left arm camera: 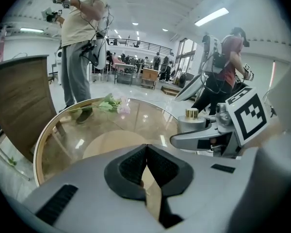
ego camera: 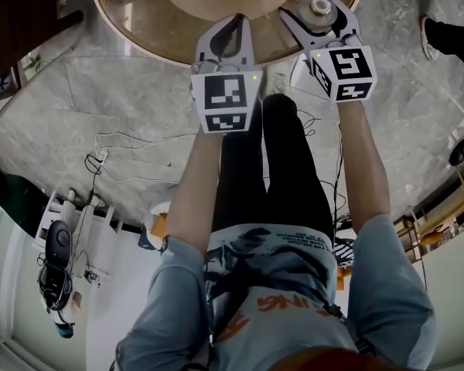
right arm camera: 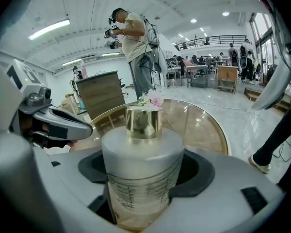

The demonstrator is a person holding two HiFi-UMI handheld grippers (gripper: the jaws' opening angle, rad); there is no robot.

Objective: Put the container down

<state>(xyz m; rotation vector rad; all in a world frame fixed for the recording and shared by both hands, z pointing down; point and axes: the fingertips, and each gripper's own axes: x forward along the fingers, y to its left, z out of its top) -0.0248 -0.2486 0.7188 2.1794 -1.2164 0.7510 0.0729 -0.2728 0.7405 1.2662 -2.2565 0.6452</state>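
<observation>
table: round glass table (left arm camera: 136,118) | on it: pink flowers (left arm camera: 114,105) | beyond: standing person (right arm camera: 138,47)

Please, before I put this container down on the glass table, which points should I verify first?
1. Right gripper clamps the container: ok.
2. Container upright: ok.
3. Bare glass on the table ahead: ok.
4. Flowers lie at the far rim, apart from the landing spot: ok.
5. Left gripper shut, empty, off to the side: ok.
6. Gap between the container's bottom and the glass: cannot tell.
</observation>
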